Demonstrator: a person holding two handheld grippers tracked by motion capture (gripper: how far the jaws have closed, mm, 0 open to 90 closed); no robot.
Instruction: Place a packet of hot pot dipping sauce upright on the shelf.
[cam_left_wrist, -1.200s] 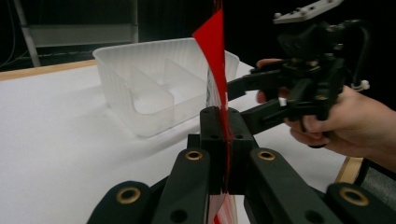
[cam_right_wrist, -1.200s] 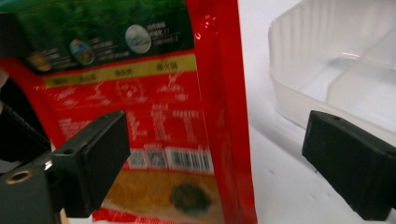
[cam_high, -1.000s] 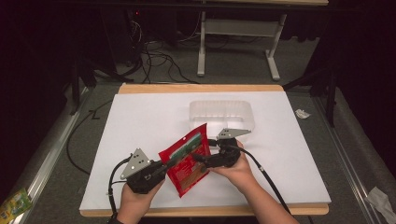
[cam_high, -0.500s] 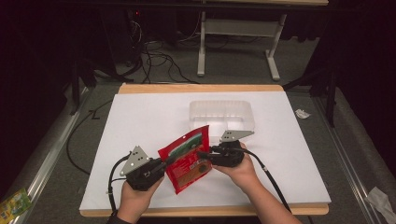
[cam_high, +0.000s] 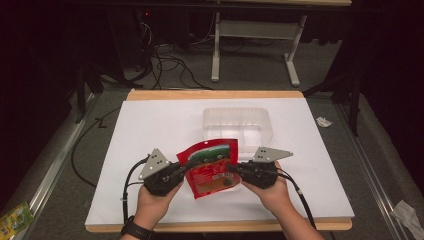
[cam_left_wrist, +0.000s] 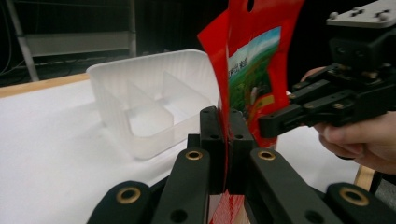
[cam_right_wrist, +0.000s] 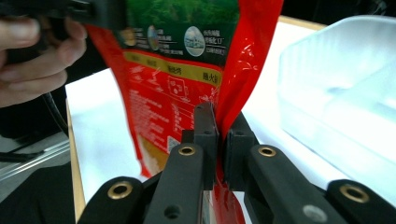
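Observation:
A red food pouch (cam_high: 212, 167) with a green picture near its top hangs above the white table (cam_high: 150, 130), stretched between my two grippers. My left gripper (cam_high: 182, 172) is shut on the pouch's left edge. In the left gripper view its pads (cam_left_wrist: 212, 140) pinch the red foil (cam_left_wrist: 252, 60). My right gripper (cam_high: 235, 170) has just been closing and is now shut on the pouch's right edge. In the right gripper view its jaws (cam_right_wrist: 219, 135) clamp the pouch's (cam_right_wrist: 173, 88) fold.
A clear plastic tray (cam_high: 237, 125) with compartments stands empty just behind the pouch, also close by in the left gripper view (cam_left_wrist: 149, 98). A crumpled scrap (cam_high: 324, 121) lies off the table's right side, and a green packet (cam_high: 12, 217) on the floor at lower left.
My right gripper has closed onto the pouch's right edge. The pouch has turned from a slant to face upward, and both hands have drifted slightly apart.

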